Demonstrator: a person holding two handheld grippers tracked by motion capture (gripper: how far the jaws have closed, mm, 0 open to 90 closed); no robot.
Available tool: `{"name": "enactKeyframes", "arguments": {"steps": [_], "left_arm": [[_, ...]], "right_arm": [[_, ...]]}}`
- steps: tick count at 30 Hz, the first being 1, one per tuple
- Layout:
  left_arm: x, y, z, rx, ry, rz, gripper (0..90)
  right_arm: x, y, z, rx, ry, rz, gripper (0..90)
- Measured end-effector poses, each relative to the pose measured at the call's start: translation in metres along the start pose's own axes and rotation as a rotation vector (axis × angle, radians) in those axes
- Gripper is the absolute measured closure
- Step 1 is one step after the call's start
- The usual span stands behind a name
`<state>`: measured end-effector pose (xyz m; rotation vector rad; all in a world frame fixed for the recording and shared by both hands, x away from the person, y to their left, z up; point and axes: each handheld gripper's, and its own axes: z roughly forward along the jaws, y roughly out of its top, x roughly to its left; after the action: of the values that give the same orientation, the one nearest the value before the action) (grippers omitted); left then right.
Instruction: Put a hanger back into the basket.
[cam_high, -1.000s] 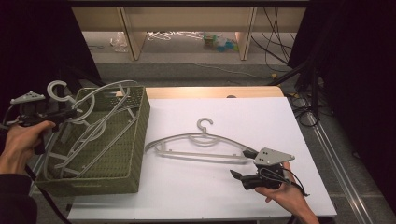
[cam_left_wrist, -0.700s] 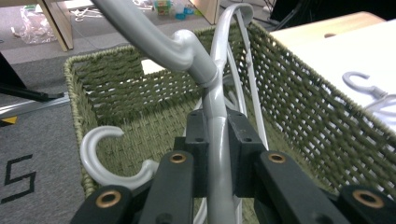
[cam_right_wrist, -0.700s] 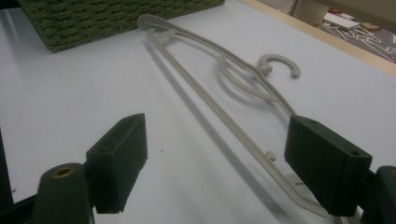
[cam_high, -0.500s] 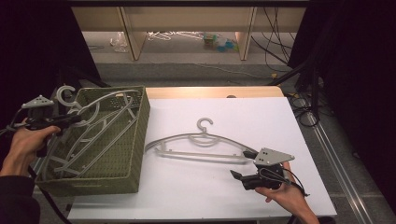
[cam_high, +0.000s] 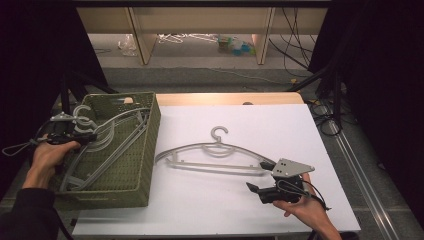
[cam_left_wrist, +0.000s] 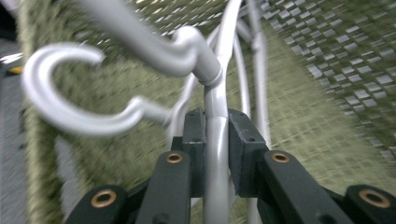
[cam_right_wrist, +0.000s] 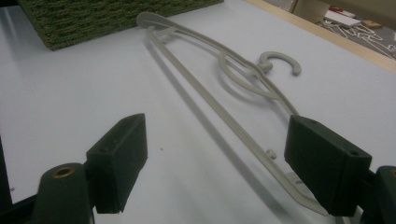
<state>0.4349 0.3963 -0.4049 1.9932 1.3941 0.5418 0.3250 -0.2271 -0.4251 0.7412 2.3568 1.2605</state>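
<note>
The pale grey plastic clothes hanger in the left gripper's grasp (cam_left_wrist: 217, 135) sat at the near-left end of the olive-green woven storage basket (cam_high: 145, 150), its hook curling toward the far left rim and its long axis slanting down into the basket toward the person. The left gripper (cam_high: 82, 136), held in the left hand (cam_high: 47, 157), was clenched on that hanger's neck just below the hook; in the left gripper view the rounded grey bar ran straight up between the two black pads, both pressing on it, and the jaws had just been easing apart slightly with the bar between them. The basket, rectangular with a tight mesh-like weave and a cut-out handle in its far wall, lay on the left side of the white table (cam_high: 200, 210) and held several more grey hangers, piled on one another and lying roughly lengthwise. A second pale grey plastic hanger (cam_high: 215, 155) lay flat on the table just right of the basket, its long bar running left to right and its hook pointing away from the person. The right gripper (cam_high: 260, 177), held in the right hand (cam_high: 307, 210), rested low at that hanger's right end with its jaws spread wide; in the right gripper view the hanger's end reached the right pad (cam_right_wrist: 327, 163), though contact could not be judged, and nothing was grasped.
</note>
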Motion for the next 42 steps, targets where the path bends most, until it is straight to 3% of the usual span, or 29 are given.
{"name": "enactKeyframes", "arguments": {"steps": [1,3,4,5,6,8,10,14,16,18,21,22,24,25,26,27,29,30,31,32,33,38,39,42], "left_arm": [[0.002,-0.002,0.000,0.017,0.013,0.003,77.3],[0.005,-0.005,-0.008,-0.022,0.084,-0.063,75.0],[0.005,-0.005,-0.008,-0.022,0.084,-0.063,73.0],[0.004,-0.006,-0.013,-0.072,0.095,-0.102,73.0],[-0.001,-0.005,-0.023,-0.145,0.070,-0.132,72.3],[-0.005,-0.005,-0.028,-0.165,0.056,-0.134,68.3],[-0.020,-0.006,-0.041,-0.209,-0.019,-0.119,63.9],[-0.034,-0.009,-0.056,-0.278,-0.084,-0.124,56.2],[-0.040,-0.010,-0.063,-0.296,-0.095,-0.114,52.2],[-0.046,-0.011,-0.070,-0.302,-0.076,-0.093,48.8],[-0.054,-0.012,-0.078,-0.331,-0.097,-0.104,44.7],[-0.066,-0.013,-0.084,-0.367,-0.135,-0.103,44.6],[-0.073,-0.014,-0.086,-0.381,-0.148,-0.098,43.5],[-0.090,-0.016,-0.089,-0.408,-0.197,-0.112,42.3],[-0.090,-0.016,-0.089,-0.408,-0.197,-0.112,41.7],[-0.111,-0.018,-0.089,-0.430,-0.252,-0.108,41.9],[-0.132,-0.019,-0.091,-0.435,-0.272,-0.063,42.0],[-0.142,-0.018,-0.091,-0.448,-0.298,-0.059,41.6],[-0.142,-0.018,-0.091,-0.448,-0.298,-0.059,40.6],[-0.161,-0.018,-0.089,-0.462,-0.342,-0.047,39.5],[-0.170,-0.017,-0.087,-0.472,-0.360,-0.051,37.9],[-0.208,-0.021,-0.075,-0.482,-0.400,0.055,33.0],[-0.208,-0.021,-0.075,-0.482,-0.400,0.055,31.8],[-0.230,-0.029,-0.065,-0.484,-0.426,0.082,29.5]], "right_arm": [[0.000,0.000,0.000,0.000,0.000,0.000,22.3],[-0.001,0.000,0.000,0.001,0.004,0.003,22.3],[-0.001,0.000,0.000,0.001,0.004,0.003,22.3],[-0.001,0.000,0.000,0.000,0.004,0.004,22.3],[-0.001,-0.001,0.001,0.001,0.010,0.007,22.3],[-0.001,-0.001,0.001,0.003,0.009,0.009,22.3],[-0.001,0.000,0.001,-0.005,0.006,0.012,22.2],[0.000,0.000,0.001,-0.008,0.006,0.013,22.1],[0.000,0.001,0.002,-0.007,0.012,0.013,22.1],[0.000,0.000,0.002,-0.006,0.012,0.013,22.1],[-0.001,0.000,0.002,-0.010,0.009,0.014,22.0],[-0.001,0.000,0.002,-0.009,0.011,0.014,22.0],[0.000,0.000,0.002,-0.009,0.008,0.013,22.0],[-0.001,0.000,0.002,-0.010,0.010,0.014,21.9],[-0.001,0.000,0.002,-0.010,0.010,0.014,21.9],[-0.001,0.001,0.002,-0.017,0.009,0.013,21.9],[-0.001,0.000,0.003,-0.021,0.005,0.018,22.0],[-0.001,0.000,0.003,-0.015,0.003,0.020,21.9],[-0.001,0.000,0.003,-0.015,0.003,0.020,21.9],[-0.001,0.000,0.005,-0.026,0.010,0.026,21.9],[-0.001,0.000,0.004,-0.018,0.007,0.028,21.9],[0.001,0.001,0.004,-0.017,0.018,0.032,21.8],[0.001,0.001,0.004,-0.017,0.018,0.032,21.8],[0.000,-0.001,0.005,-0.026,0.016,0.028,21.7]]}}
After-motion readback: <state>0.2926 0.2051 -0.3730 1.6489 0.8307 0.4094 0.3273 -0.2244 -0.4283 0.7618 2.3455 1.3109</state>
